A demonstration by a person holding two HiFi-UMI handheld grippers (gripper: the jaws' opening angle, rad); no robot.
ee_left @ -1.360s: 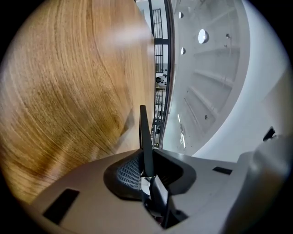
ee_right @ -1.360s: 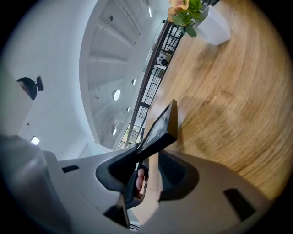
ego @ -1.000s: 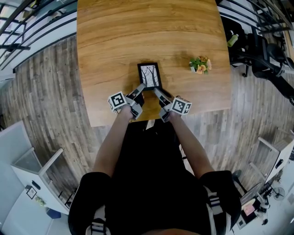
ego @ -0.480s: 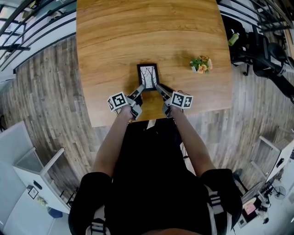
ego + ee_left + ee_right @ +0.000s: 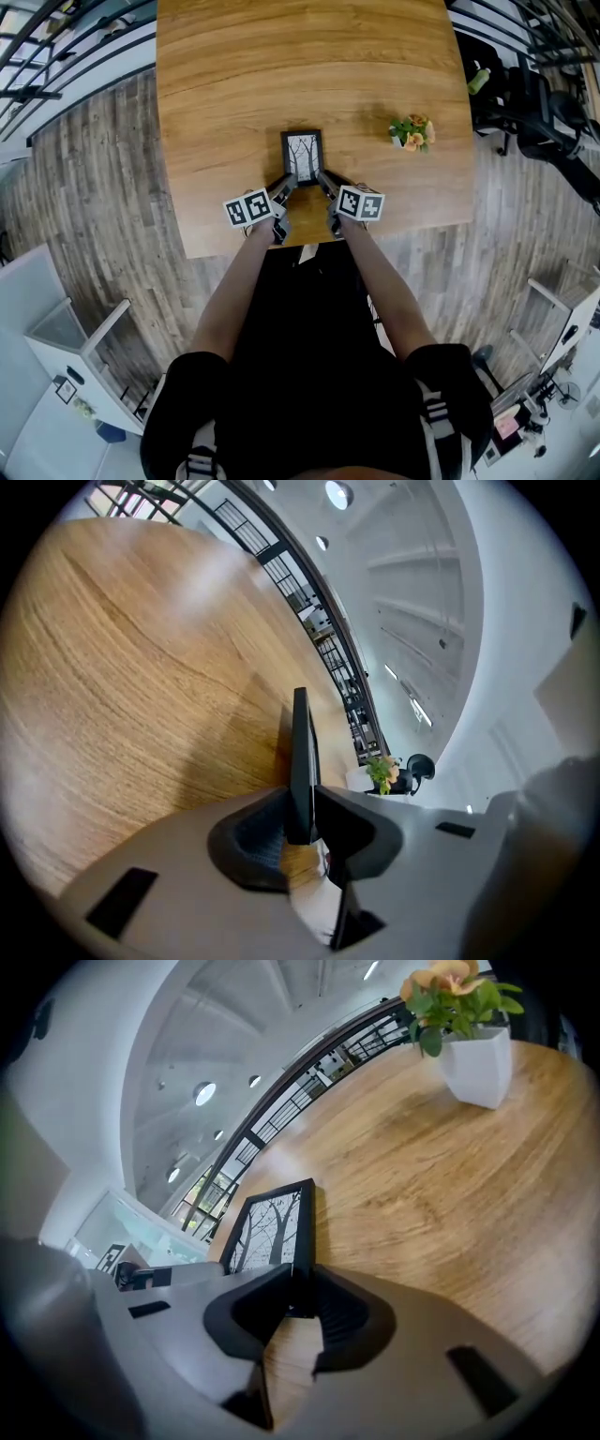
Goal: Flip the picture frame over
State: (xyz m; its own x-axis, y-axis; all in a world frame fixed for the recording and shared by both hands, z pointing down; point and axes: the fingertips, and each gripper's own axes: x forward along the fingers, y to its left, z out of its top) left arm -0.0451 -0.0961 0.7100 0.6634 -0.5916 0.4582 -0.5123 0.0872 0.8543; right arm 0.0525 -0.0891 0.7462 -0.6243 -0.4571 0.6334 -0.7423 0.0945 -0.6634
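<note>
A black picture frame (image 5: 303,155) with a bare-tree print faces up on the wooden table (image 5: 234,94), near its front edge. My left gripper (image 5: 288,181) is shut on the frame's near left corner. The left gripper view shows the frame (image 5: 300,747) edge-on between the pads of that gripper (image 5: 300,822). My right gripper (image 5: 322,178) has just been closing. Its jaws now pinch the near right corner of the frame (image 5: 272,1227), as the right gripper (image 5: 300,1302) view shows.
A small white pot with orange flowers (image 5: 410,132) stands on the table to the right of the frame and shows as the pot (image 5: 473,1044) in the right gripper view. Dark office chairs (image 5: 525,103) stand off the table's right side. The table's front edge runs just under both grippers.
The right gripper came in lower and closer onto the frame's right corner and its jaws closed on it. The left gripper rolled in place. The frame now sits squarer to the table.
</note>
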